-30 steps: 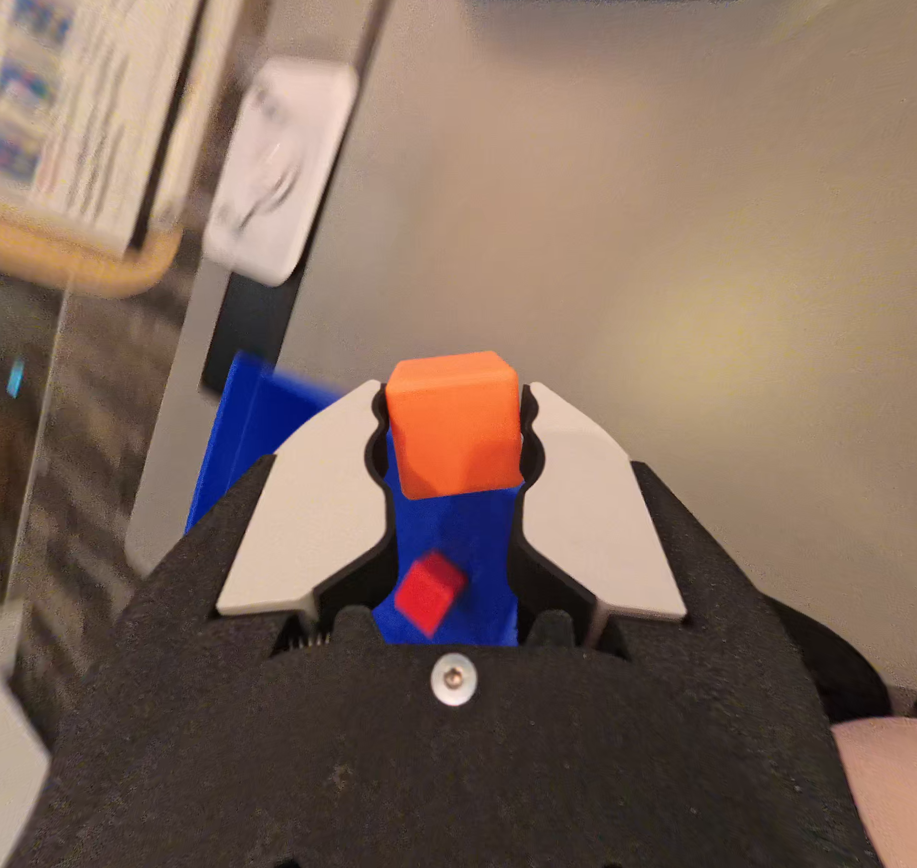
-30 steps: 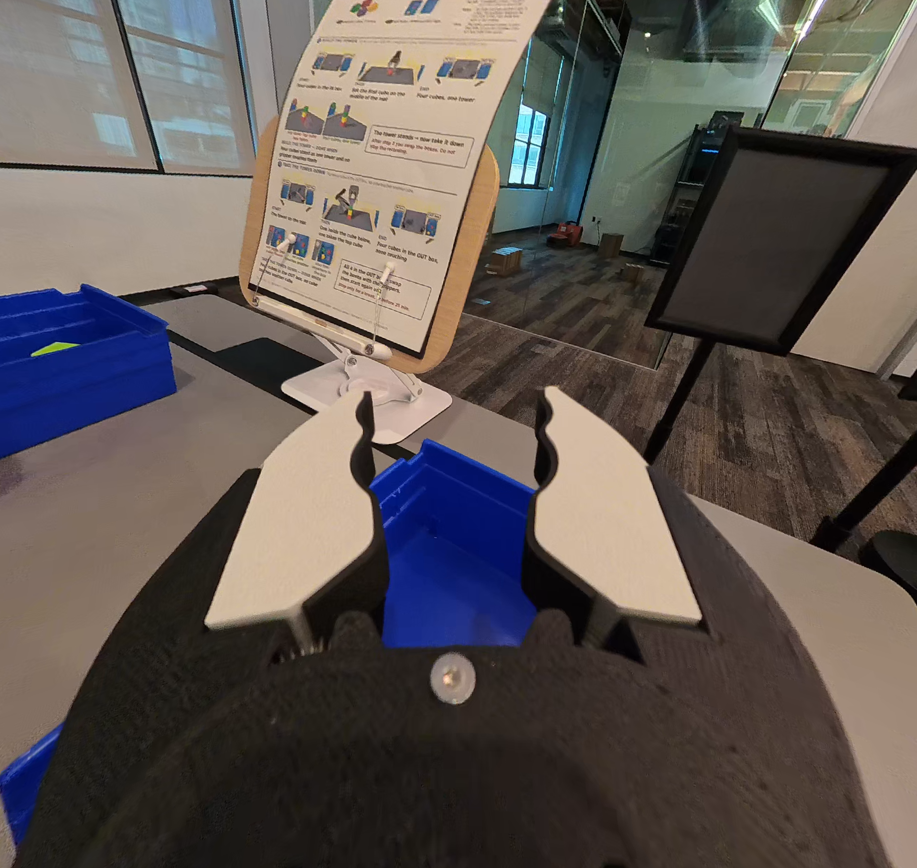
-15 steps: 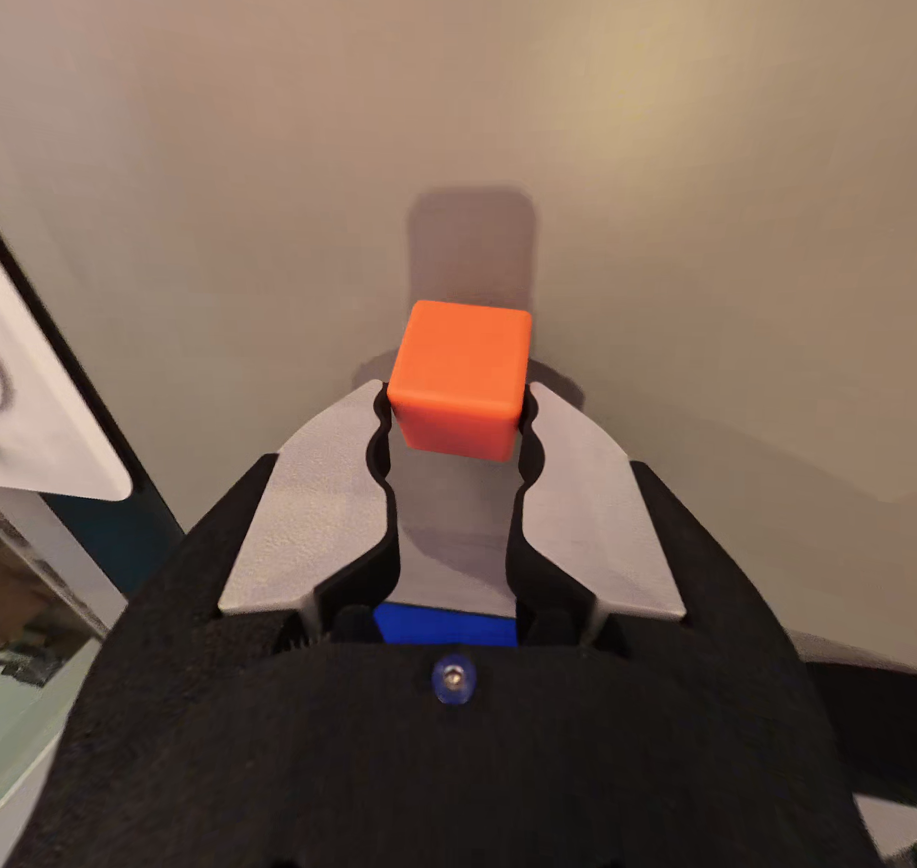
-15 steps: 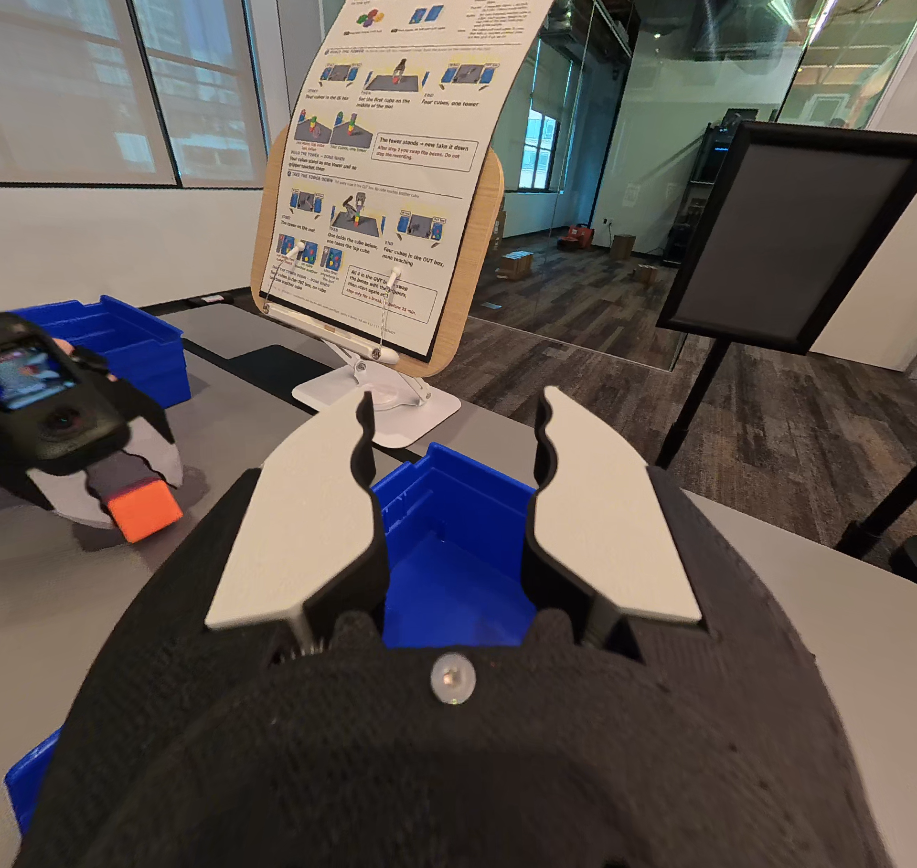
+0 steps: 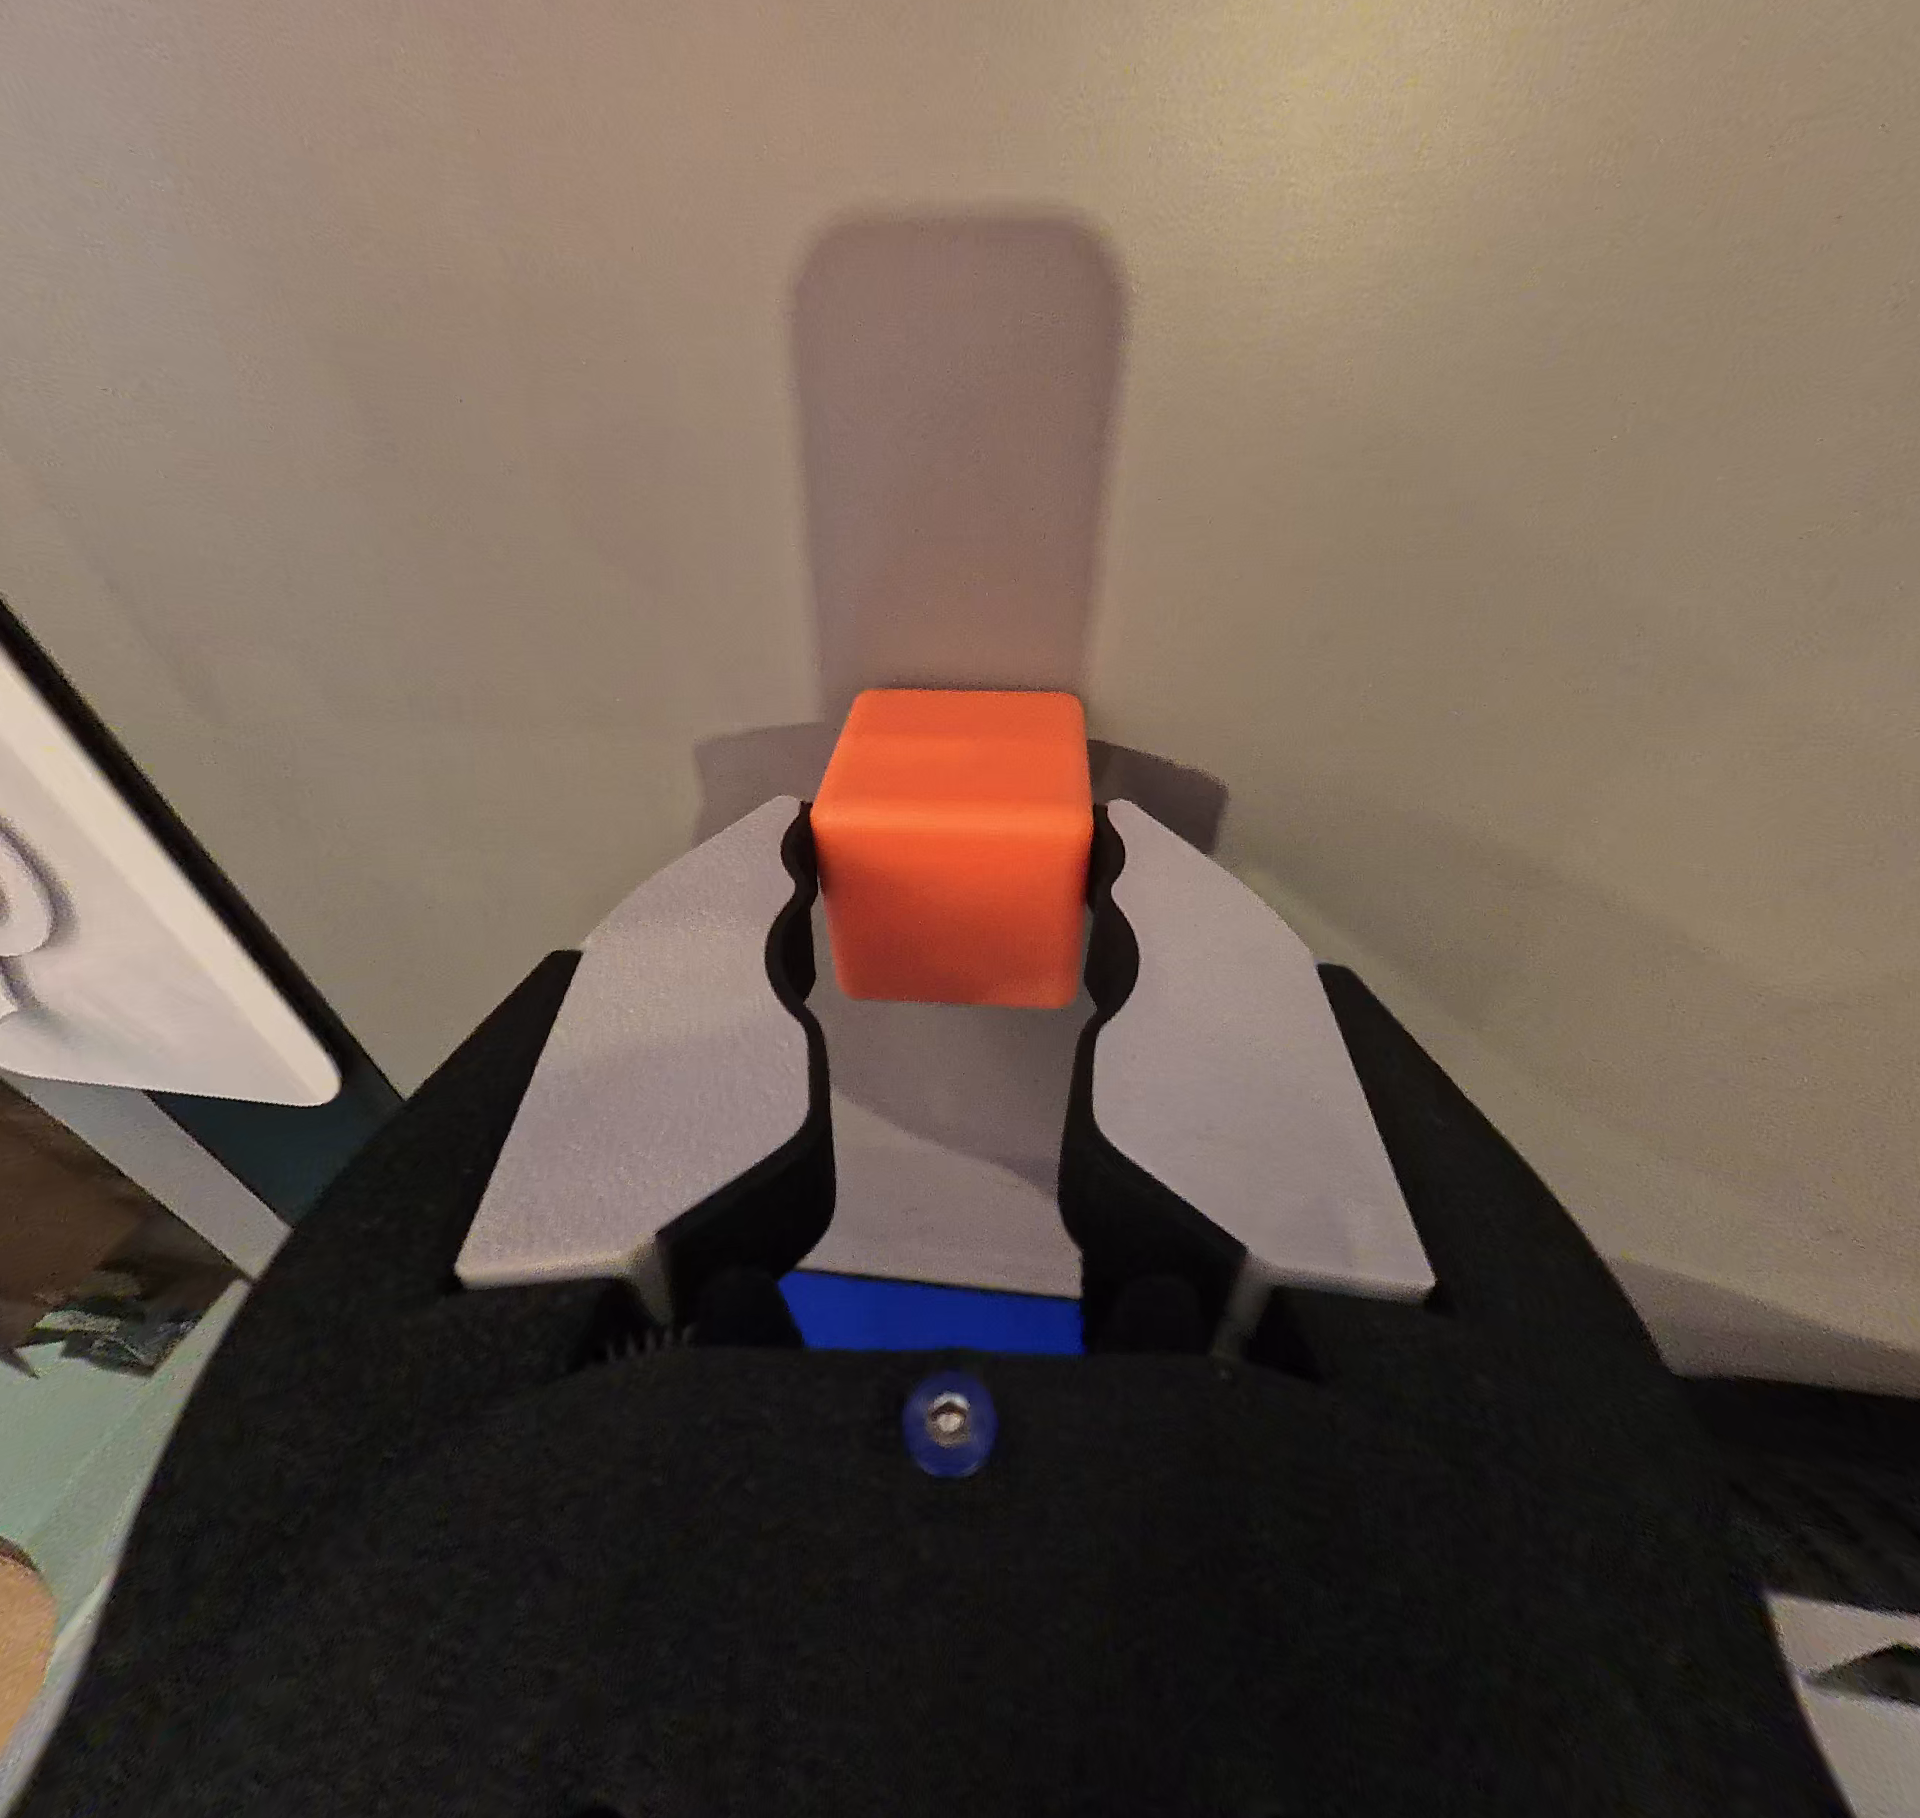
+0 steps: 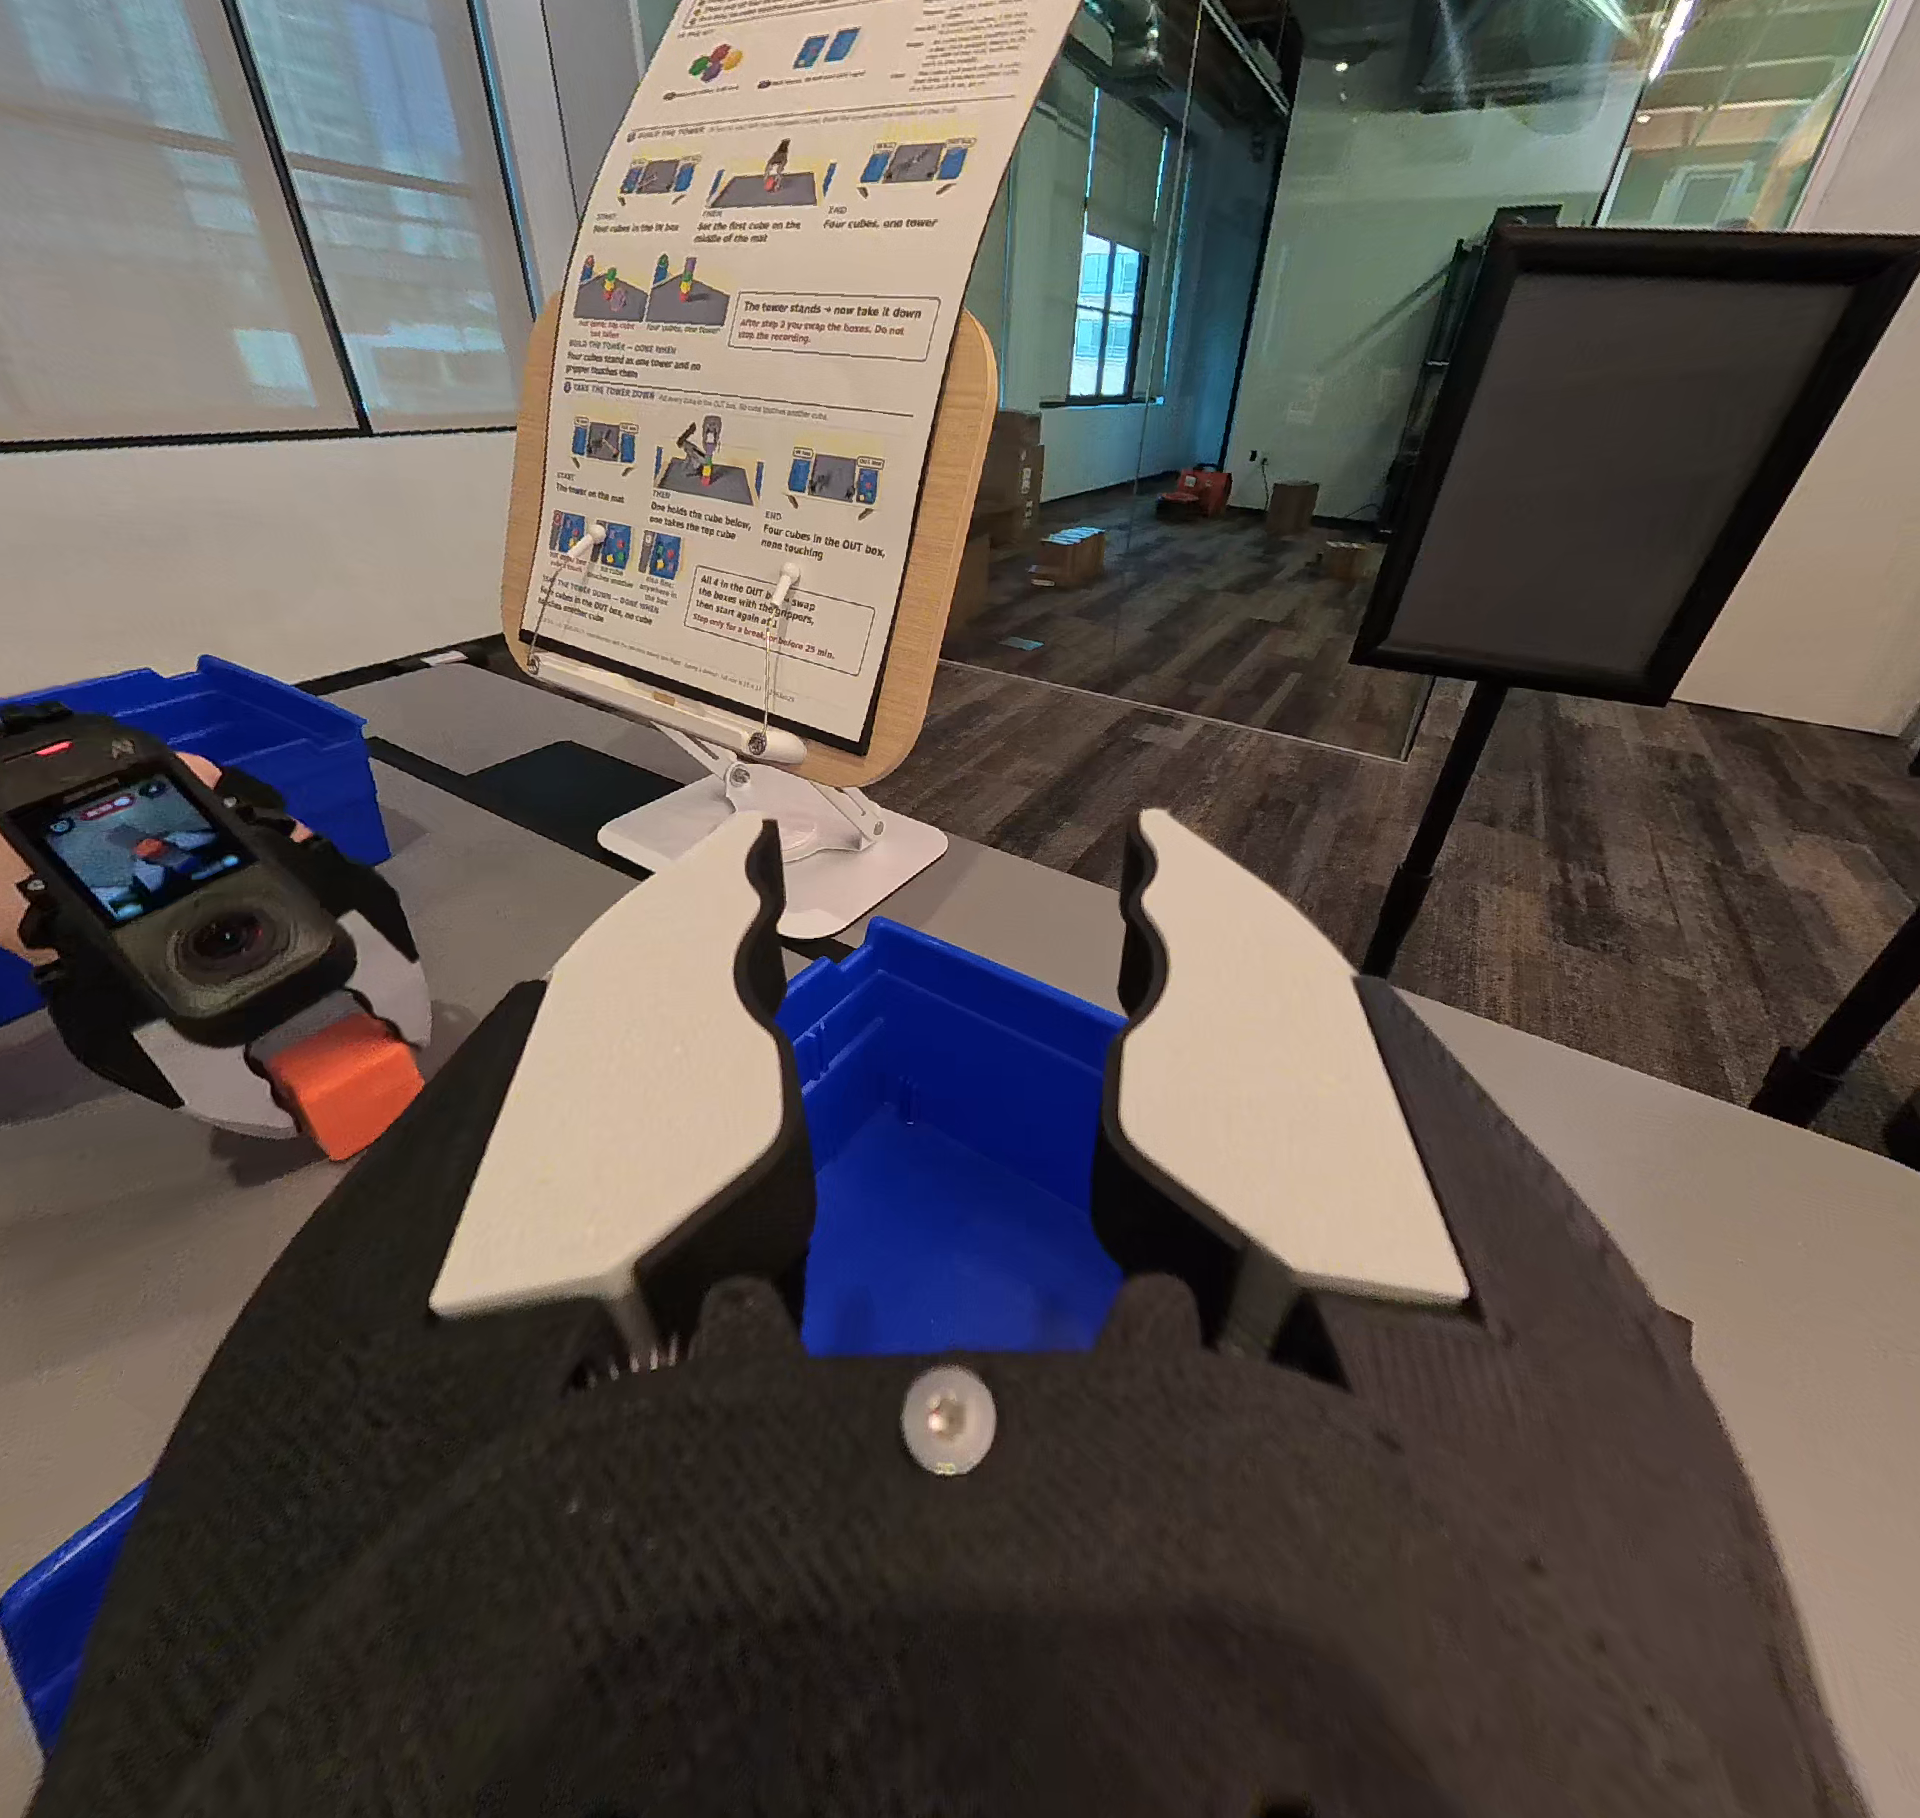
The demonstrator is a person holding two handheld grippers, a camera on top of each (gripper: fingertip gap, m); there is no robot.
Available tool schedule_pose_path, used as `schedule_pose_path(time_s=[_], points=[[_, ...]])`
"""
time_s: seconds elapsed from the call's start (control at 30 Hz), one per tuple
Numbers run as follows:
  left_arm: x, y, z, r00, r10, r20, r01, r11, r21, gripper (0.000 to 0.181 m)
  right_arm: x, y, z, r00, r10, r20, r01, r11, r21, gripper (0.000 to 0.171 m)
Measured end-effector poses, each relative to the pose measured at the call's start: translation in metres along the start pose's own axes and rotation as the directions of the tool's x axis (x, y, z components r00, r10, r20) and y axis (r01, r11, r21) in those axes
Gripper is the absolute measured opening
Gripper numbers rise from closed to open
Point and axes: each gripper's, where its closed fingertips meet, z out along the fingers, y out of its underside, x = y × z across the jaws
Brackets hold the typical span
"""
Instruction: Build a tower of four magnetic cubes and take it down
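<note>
The left claw (image 5: 951, 859) holds the orange cube (image 5: 951, 854) low over the tabletop (image 5: 1455, 521); the right claw (image 6: 948, 921) waits wide at its 3 o'clock. Next: set down the first cube.

The bench (image 5: 1455, 418) is viewed steeply and closely from above by the left wrist camera. A nearly level view across a blue bin (image 6: 956, 1145) toward an instruction stand (image 6: 769, 366) is given by the right camera. The orange cube (image 5: 951, 849) is shared by both views.

Orange cube (image 5: 951, 849) clamped level between the left tool's (image 5: 951, 823) tips.
</note>
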Motion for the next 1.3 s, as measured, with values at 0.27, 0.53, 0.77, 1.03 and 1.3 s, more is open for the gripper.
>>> schedule_pose_path(time_s=[0.27,0.53,0.77,1.03,1.3], points=[[0.000,0.005,-0.076,0.980,-0.198,0.003,0.185,0.919,0.347,0.065,0.001,0.002,-0.001,1.000,-0.003,0.000,0.003,1.000,-0.005,0.063],[0.005,0.176,-0.177,0.726,-0.629,0.280,0.369,0.698,0.614,0.047,0.002,-0.005,-0.004,1.000,0.005,0.000,-0.005,1.000,0.017,0.063],[0.062,0.294,-0.082,0.475,-0.860,0.186,0.801,0.510,0.314,0.059,-0.004,-0.003,-0.001,1.000,-0.003,0.009,0.003,1.000,0.003,0.064],[0.080,0.315,-0.026,0.320,-0.934,0.158,0.910,0.349,0.224,0.062,-0.008,0.004,0.003,1.000,-0.020,0.016,0.020,0.999,-0.033,0.064],[0.097,0.323,0.006,0.228,-0.973,0.038,0.971,0.230,0.063,0.054,-0.004,0.010,0.004,1.000,-0.017,0.016,0.017,0.998,-0.052,0.064]])
